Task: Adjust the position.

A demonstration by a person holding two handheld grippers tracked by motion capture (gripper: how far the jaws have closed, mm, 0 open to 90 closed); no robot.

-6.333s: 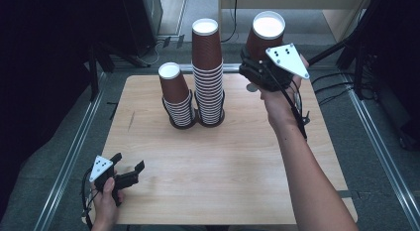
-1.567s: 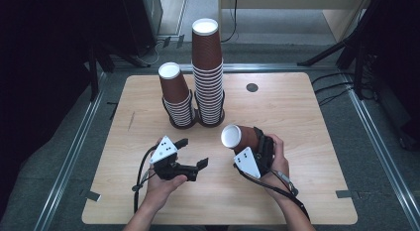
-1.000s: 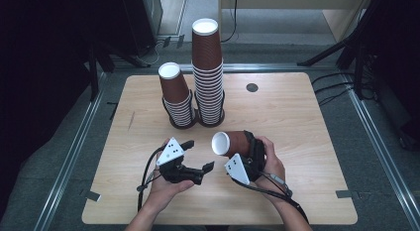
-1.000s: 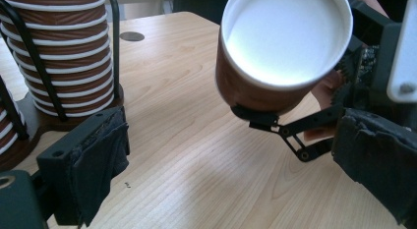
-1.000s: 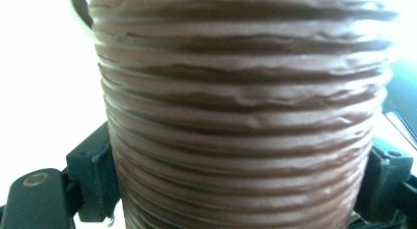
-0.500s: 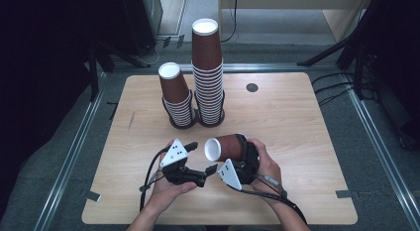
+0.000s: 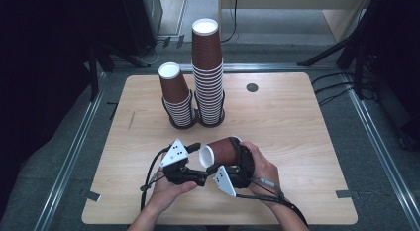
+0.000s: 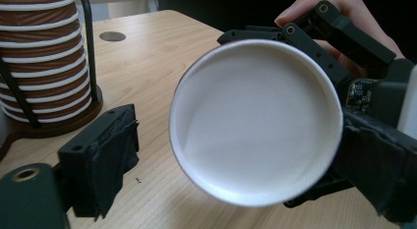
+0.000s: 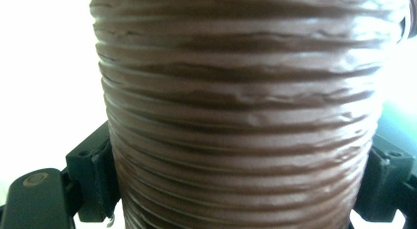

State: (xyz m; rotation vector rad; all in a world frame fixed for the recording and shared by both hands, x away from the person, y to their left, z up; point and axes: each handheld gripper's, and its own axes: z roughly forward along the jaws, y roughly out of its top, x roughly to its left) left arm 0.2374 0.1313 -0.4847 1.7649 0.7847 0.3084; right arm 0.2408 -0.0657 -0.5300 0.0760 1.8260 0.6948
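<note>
A brown ribbed paper cup (image 7: 224,151) with a white inside lies tipped on its side above the surface, near the front edge, its open rim facing left.

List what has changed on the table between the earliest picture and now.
The right gripper, shut on a brown paper cup, came from the table's far right to the near middle and tipped the cup sideways, mouth toward the left gripper. That one, open, came in from the near left corner to the cup's rim. The two cup stacks, short and tall, stayed put.
</note>
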